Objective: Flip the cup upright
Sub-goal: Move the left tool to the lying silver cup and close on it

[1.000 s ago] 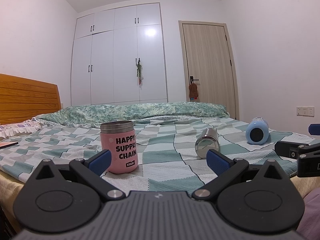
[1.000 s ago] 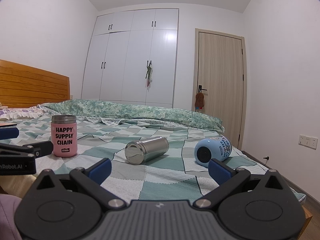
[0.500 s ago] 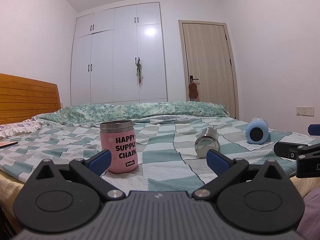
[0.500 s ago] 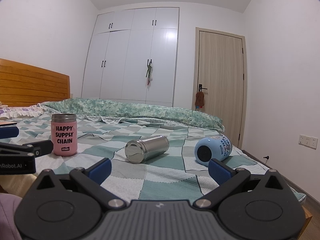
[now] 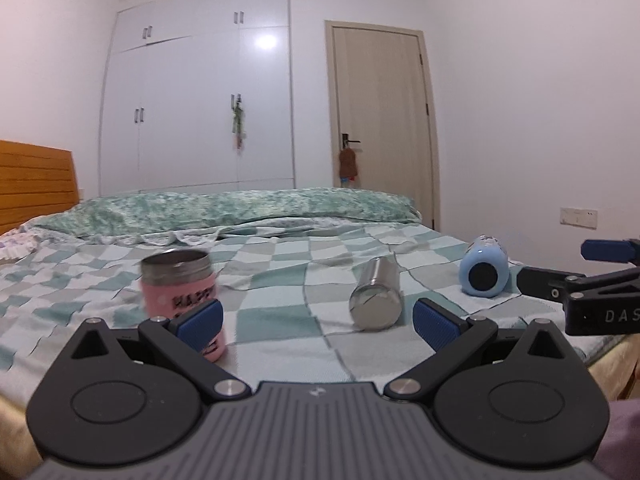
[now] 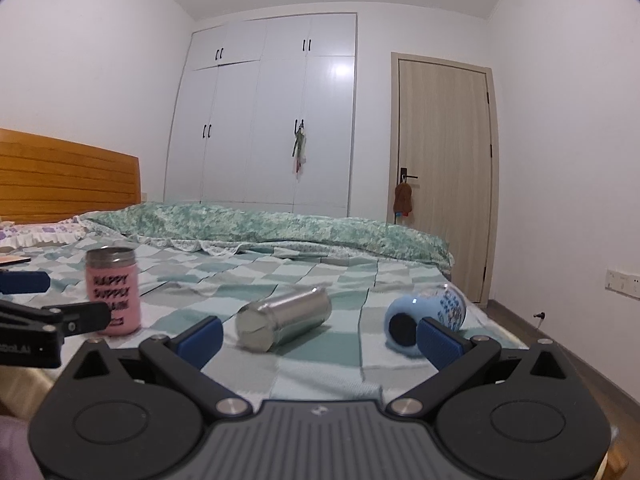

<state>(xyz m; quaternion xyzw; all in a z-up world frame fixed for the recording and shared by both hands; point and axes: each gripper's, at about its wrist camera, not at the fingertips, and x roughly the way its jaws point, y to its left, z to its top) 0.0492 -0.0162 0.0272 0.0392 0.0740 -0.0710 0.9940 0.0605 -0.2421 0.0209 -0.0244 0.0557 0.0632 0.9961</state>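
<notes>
Steel cup (image 6: pixel 285 317) lies, seemingly untouched, between spread fingers (image 6: pixel 199 336).

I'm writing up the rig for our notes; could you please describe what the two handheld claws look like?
Both match: the left claw and right claw have black linkage arms on round black hubs, silver pivot screws, a grey ribbed centre plate with a small logo, and blue ribbed fingertip pads. White lettering marks each body's side. No cables are visible; a mauve sleeve edges in.
</notes>
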